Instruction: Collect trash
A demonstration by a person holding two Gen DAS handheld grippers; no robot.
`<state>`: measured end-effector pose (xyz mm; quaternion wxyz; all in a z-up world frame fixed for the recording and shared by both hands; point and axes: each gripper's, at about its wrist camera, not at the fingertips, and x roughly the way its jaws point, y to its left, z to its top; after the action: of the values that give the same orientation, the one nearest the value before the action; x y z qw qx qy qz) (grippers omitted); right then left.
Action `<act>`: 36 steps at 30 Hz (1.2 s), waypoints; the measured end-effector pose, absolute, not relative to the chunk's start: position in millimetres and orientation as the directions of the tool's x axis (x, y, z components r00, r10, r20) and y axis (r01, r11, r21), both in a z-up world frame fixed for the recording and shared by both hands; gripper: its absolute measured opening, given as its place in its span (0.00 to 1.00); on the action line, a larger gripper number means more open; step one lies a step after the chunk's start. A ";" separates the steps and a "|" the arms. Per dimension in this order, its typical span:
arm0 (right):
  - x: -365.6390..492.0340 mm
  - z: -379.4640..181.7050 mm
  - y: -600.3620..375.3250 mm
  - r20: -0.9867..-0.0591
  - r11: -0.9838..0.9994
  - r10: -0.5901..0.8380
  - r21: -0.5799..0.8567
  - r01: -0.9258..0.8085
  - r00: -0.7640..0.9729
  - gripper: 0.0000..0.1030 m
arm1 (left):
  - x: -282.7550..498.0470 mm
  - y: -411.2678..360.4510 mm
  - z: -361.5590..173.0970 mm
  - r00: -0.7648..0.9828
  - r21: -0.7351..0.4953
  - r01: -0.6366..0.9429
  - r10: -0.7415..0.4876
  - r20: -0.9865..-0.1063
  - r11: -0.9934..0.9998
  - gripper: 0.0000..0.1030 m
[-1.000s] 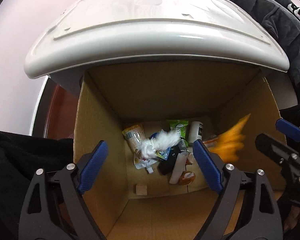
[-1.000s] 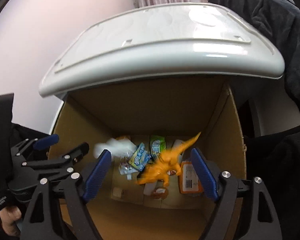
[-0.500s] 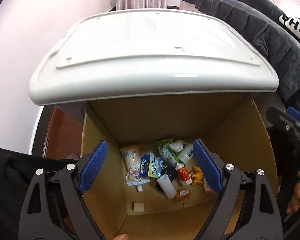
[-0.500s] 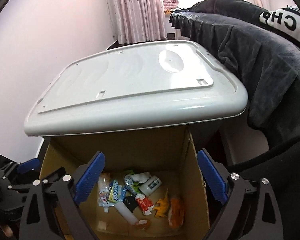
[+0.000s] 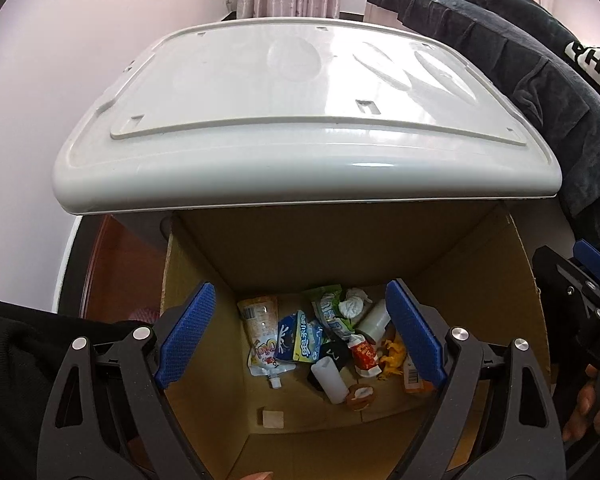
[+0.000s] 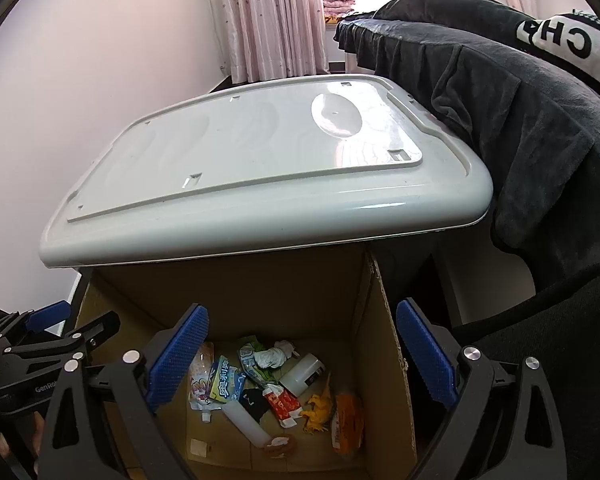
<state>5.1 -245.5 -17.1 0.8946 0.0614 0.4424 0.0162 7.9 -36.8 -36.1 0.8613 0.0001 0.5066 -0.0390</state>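
An open cardboard box [image 5: 204, 264] [image 6: 376, 320] stands on the floor below a white table top. Several pieces of trash lie on its bottom: a crumpled white tissue [image 5: 354, 304] [image 6: 274, 354], an orange toy dinosaur [image 5: 392, 358] [image 6: 318, 406], snack wrappers [image 5: 304, 336] [image 6: 228, 384] and a white bottle [image 5: 372, 318] [image 6: 302, 368]. My left gripper [image 5: 300, 342] is open and empty above the box. My right gripper [image 6: 302, 360] is open and empty above the box too.
The white plastic table top [image 5: 292, 120] [image 6: 252, 168] overhangs the far side of the box. Dark clothing [image 5: 520, 64] [image 6: 520, 120] hangs at the right. A pale wall is at the left and a curtain [image 6: 276, 20] behind.
The tissue and the orange dinosaur, which were falling a second ago, now lie on the box bottom. Both grippers have risen and pulled back, so more of the table top shows.
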 end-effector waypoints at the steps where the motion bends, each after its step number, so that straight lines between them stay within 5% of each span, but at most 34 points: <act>1: 4.8 -16.9 -245.4 -0.790 0.992 0.084 0.124 0.025 0.608 0.91 | 8.2 -36.1 -36.3 0.482 -0.042 0.064 -0.068 -0.873 0.997 0.82; 29: 2.2 -20.7 -245.0 -0.795 0.992 0.085 0.123 0.024 0.601 0.91 | 7.7 -29.6 -34.0 0.490 -0.053 0.042 -0.067 -0.869 0.998 0.83; 31: 1.7 -21.2 -244.6 -0.796 0.992 0.085 0.124 0.024 0.600 0.91 | 6.7 -29.2 -32.4 0.500 -0.035 0.025 -0.043 -0.865 0.999 0.91; 36: 1.4 -22.2 -244.7 -0.799 0.992 0.086 0.125 0.024 0.595 0.91 | 3.6 -29.2 -30.1 0.522 -0.026 0.025 -0.035 -0.852 0.999 0.92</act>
<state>1.4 -244.7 -22.2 0.8910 0.0616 0.4494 0.0174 3.6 -29.2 -30.1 0.8724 -0.0050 0.4885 -0.0172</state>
